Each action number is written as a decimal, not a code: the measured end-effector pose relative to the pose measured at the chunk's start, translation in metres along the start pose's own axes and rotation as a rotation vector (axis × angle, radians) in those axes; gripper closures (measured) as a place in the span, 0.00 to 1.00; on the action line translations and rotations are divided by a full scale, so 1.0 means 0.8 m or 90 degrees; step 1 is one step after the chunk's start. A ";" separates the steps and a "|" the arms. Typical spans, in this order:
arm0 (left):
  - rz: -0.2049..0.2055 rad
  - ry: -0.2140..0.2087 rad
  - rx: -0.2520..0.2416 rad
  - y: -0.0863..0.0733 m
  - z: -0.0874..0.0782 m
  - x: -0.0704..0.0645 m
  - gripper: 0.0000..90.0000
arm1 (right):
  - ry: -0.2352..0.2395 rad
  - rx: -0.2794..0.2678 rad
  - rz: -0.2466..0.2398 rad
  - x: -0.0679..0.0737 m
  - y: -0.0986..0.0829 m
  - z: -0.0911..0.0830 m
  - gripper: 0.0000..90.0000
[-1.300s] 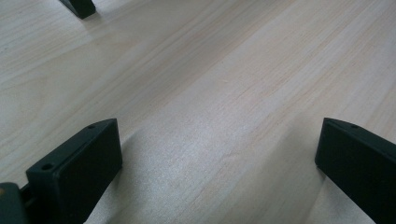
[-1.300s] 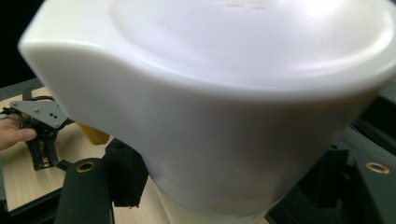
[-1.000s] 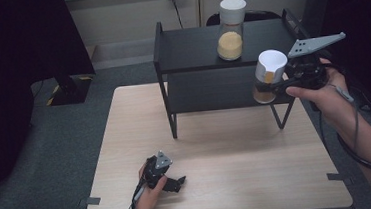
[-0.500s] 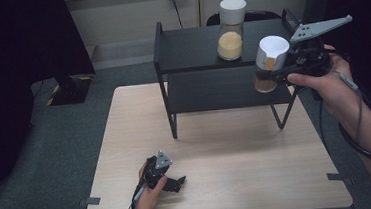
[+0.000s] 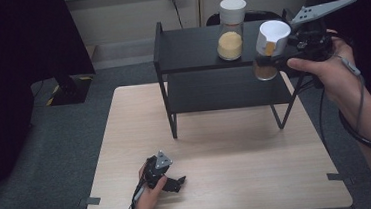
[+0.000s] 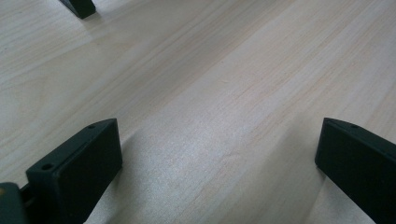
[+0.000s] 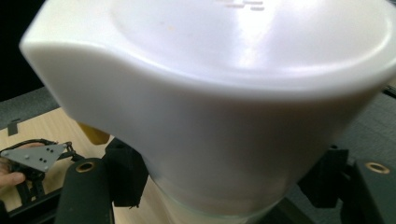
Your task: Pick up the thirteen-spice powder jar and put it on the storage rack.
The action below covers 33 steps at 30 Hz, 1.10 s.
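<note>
beside shelf, right claw — clamped on jar

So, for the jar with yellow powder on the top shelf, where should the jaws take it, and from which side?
Probably grip the glass body of the standing jar just under its white lid, coming level from the table's front. It stands upright and round near the shelf's front edge, and its lid is wider than the glass.

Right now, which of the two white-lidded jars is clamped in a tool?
The jar with darker brown contents, held off the shelf's right end by the right tool. The other jar, with yellow grains, stands free on the top shelf.
</note>
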<state>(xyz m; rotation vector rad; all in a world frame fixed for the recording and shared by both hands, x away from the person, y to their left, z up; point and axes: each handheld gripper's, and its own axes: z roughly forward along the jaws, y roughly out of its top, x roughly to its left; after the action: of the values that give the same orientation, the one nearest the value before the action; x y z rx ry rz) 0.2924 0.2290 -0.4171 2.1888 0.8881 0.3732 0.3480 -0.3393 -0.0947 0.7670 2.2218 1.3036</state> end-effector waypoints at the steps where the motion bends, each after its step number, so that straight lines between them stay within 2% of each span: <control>1: 0.000 0.000 0.000 0.000 0.000 0.000 0.00 | -0.001 -0.001 0.003 -0.001 0.002 -0.001 0.34; 7: 0.000 0.000 0.001 0.000 0.000 0.000 0.00 | -0.013 -0.006 0.019 -0.009 0.015 -0.004 0.34; 17: -0.001 0.001 0.001 0.000 0.000 0.000 0.00 | -0.056 0.001 0.034 -0.018 0.035 0.005 0.34; 33: -0.001 0.001 0.001 0.000 0.000 -0.001 0.00 | -0.096 0.016 0.064 -0.036 0.038 0.032 0.34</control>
<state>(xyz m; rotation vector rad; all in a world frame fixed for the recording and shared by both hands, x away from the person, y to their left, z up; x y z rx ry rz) 0.2920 0.2285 -0.4168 2.1888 0.8916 0.3737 0.3926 -0.3301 -0.0760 0.9648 2.1075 1.2217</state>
